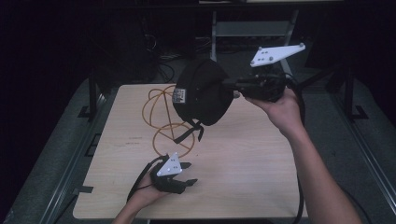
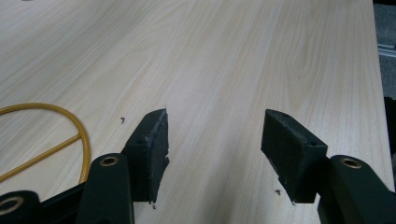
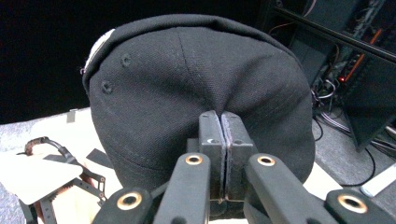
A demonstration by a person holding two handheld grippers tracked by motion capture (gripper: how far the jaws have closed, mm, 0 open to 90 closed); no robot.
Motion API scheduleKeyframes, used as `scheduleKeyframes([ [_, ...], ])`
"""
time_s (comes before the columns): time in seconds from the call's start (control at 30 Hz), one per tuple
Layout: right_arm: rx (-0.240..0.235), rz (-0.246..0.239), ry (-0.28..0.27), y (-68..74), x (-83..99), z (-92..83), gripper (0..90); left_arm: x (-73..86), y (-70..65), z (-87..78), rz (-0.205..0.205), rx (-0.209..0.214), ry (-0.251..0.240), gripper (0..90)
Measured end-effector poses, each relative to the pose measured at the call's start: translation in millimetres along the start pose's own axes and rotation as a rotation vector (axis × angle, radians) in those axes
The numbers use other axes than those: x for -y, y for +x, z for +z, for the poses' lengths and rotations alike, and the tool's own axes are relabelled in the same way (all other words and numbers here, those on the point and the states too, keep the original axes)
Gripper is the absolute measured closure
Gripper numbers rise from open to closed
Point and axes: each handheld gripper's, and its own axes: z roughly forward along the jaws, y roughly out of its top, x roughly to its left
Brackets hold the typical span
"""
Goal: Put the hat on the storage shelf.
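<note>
A black cap (image 1: 201, 93) hangs in the air over the far half of the wooden table (image 1: 257, 163). My right gripper (image 1: 233, 88) is shut on a fold of its fabric. In the right gripper view the jaws (image 3: 219, 119) pinch the cap (image 3: 187, 70) near its lower edge. The cap's strap (image 1: 189, 133) dangles below it. Near the table's front edge my left gripper (image 1: 189, 173) lies low and points right. Its jaws (image 2: 215, 135) stand open over bare wood with nothing between them.
A looped orange cable (image 1: 161, 116) lies on the table under and left of the cap, and its curve (image 2: 70, 121) runs beside my left gripper. Dark equipment and wires (image 3: 345, 79) stand behind the table. Metal rails (image 1: 70, 158) flank both sides.
</note>
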Motion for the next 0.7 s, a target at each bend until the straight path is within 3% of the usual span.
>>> scheduleKeyframes([
  [0.33, -0.046, -0.027, 0.062, 1.3, -36.9, 45.9, 89.1, 0.2, 0.5, 1.1, 0.007, 0.01, -0.002, 41.0],
  [0.7, -0.096, -0.008, 0.08, 1.2, -59.9, 97.7, 89.2, -0.1, 0.8, 2.5, 0.002, 0.016, -0.01, 41.1],
])
